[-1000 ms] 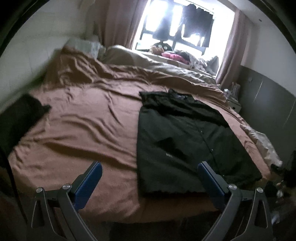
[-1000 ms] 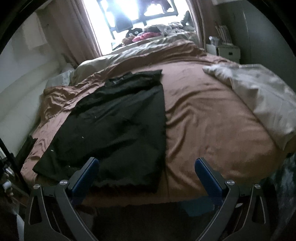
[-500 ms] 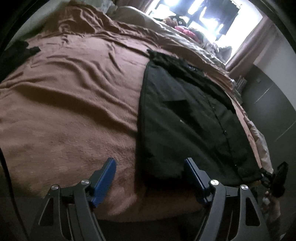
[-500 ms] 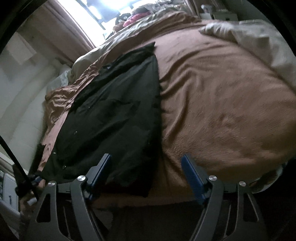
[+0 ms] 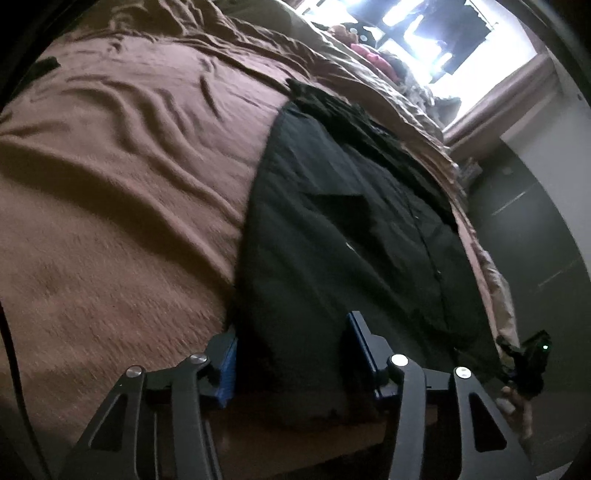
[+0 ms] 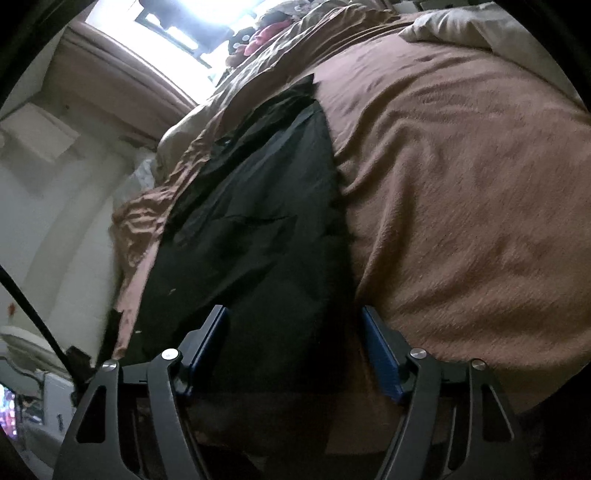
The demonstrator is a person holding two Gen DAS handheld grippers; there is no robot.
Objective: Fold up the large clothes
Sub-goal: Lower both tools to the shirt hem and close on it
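A large black garment (image 5: 351, 236) lies flat on the brown bed cover (image 5: 110, 206), folded lengthwise, its hem at the near bed edge. My left gripper (image 5: 291, 354) is open, its blue fingers straddling the hem's left corner. In the right wrist view the same garment (image 6: 258, 229) fills the middle, and my right gripper (image 6: 295, 350) is open, straddling the hem's right corner. Neither has closed on the cloth. The right gripper also shows in the left wrist view (image 5: 528, 365) at the far right.
A pale quilt (image 6: 498, 29) lies at the bed's far right. Rumpled bedding and pink clothes (image 5: 373, 59) are piled by the bright window. A dark wall panel (image 5: 528, 221) stands to the right, a white wall (image 6: 55, 184) to the left.
Both grippers have moved down and forward to the near hem of the black garment. Their jaws have narrowed but remain open around the corners.
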